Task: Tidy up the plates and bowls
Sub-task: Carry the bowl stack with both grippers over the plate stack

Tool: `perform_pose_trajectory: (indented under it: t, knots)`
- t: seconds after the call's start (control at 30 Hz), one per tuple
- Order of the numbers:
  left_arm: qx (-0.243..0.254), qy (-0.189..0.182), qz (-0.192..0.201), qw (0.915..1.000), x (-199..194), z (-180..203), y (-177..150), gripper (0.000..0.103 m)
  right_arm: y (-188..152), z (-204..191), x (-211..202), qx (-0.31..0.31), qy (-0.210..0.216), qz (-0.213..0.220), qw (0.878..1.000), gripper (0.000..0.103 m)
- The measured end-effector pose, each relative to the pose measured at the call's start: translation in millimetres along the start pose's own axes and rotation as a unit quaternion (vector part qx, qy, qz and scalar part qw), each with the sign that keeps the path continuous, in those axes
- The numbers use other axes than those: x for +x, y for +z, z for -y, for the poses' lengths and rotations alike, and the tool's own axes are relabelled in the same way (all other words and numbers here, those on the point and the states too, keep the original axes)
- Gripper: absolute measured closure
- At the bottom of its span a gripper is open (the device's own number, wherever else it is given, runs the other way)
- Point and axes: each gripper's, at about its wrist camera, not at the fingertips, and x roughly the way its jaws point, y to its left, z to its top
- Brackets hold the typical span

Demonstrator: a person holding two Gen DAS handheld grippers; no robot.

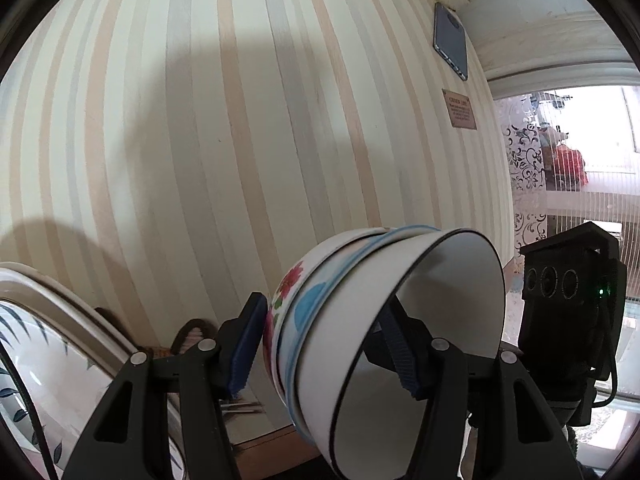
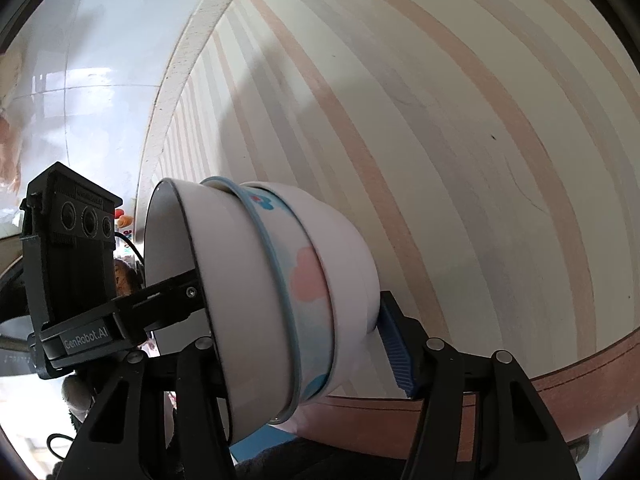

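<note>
Three nested bowls (image 1: 400,280) are tipped on their side above a striped tablecloth (image 1: 200,140): a floral outer bowl (image 1: 288,292), a blue-rimmed middle bowl (image 1: 316,308) and a black-rimmed white inner bowl (image 1: 440,300). My left gripper (image 1: 324,348) is shut on the stack, one blue pad (image 1: 248,344) on the floral bowl's base and the other inside the inner bowl. In the right wrist view the same stack (image 2: 260,280) sits in my right gripper (image 2: 296,356). Its right pad (image 2: 396,348) presses the outer bowl's base, and its left finger is hidden behind the bowls.
A leaf-patterned plate (image 1: 40,340) lies at the lower left. A phone (image 1: 450,40) and a small label (image 1: 459,109) rest on the cloth far right. The table's wooden edge (image 2: 560,380) runs below. Each gripper's body shows in the other's view (image 1: 572,320) (image 2: 68,260).
</note>
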Motion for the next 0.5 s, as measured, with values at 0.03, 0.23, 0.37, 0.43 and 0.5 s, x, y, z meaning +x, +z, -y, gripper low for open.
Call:
perform_pose_trajectory:
  t: [0.03,0.23,0.37,0.43,0.5]
  knots:
    - [-0.001,-0.001,0.002,1.0,-1,0,0,0.048,1,-2,0,-0.004,0.001,0.003,1.0,0.043]
    - [-0.006,0.0,0.021,0.9998,-22,-6,-4,0.048,0,-17,-4,-0.029,-0.005,0.006,1.0,0.043]
    - [-0.015,0.002,0.036,0.9992,-41,-18,-10,0.048,1,-32,-2,-0.042,-0.003,0.002,0.999,0.043]
    - [-0.025,0.003,0.047,0.9986,-52,-26,-14,0.048,2,-42,0,-0.051,-0.002,-0.002,0.999,0.043]
    - [-0.034,0.005,0.057,0.9978,-61,-33,-19,0.048,2,-54,3,-0.062,0.001,-0.008,0.998,0.043]
